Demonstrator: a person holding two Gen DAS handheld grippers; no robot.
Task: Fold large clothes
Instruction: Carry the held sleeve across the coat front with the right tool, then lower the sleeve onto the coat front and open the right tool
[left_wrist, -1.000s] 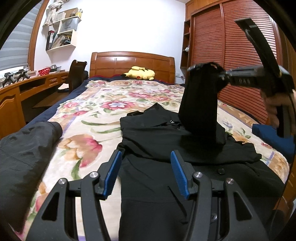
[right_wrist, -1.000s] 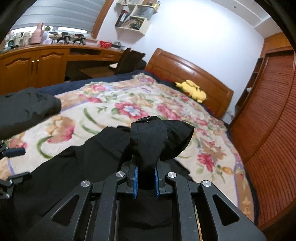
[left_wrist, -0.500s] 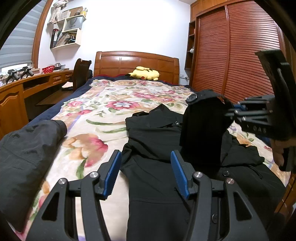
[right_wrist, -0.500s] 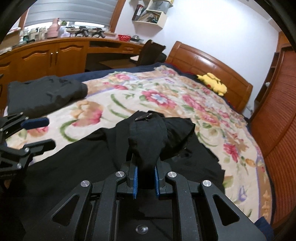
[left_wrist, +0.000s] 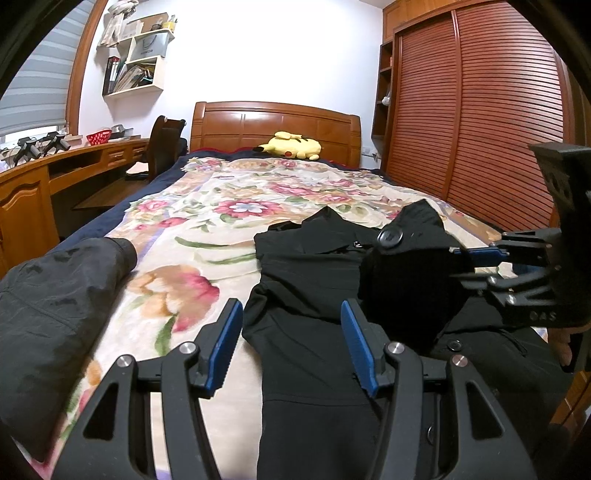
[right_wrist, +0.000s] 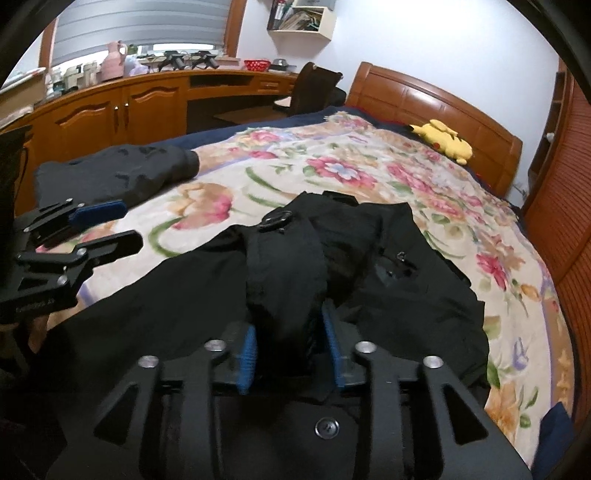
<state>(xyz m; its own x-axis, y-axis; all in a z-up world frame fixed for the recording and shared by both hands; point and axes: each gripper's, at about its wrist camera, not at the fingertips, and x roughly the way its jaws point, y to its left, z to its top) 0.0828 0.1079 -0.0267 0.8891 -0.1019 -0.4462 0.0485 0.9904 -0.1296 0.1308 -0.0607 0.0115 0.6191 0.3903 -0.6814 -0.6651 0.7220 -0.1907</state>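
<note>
A large black coat (left_wrist: 314, 295) lies spread on the floral bedspread (left_wrist: 207, 206), collar toward the headboard. Its sleeve (right_wrist: 284, 266), with a big button at the cuff, is folded across the coat's front (right_wrist: 184, 295). My right gripper (right_wrist: 290, 347) sits low over the coat, its jaws opening with the sleeve still lying between the blue pads. From the left wrist it shows at the right edge (left_wrist: 461, 262), against the bunched sleeve (left_wrist: 406, 266). My left gripper (left_wrist: 291, 343) hovers open over the coat's left edge with nothing between its fingers; it also shows at the left (right_wrist: 103, 225).
A folded dark grey jacket (left_wrist: 55, 295) lies on the bed's left side. A yellow plush toy (left_wrist: 291, 146) rests by the wooden headboard. A slatted wardrobe (left_wrist: 461, 110) flanks the right, a wooden desk (left_wrist: 37, 177) and chair (left_wrist: 162, 144) the left.
My right gripper has come down and brought the raised sleeve onto the coat's front, and its jaws have parted from a tight grip. The left gripper has stayed put.
</note>
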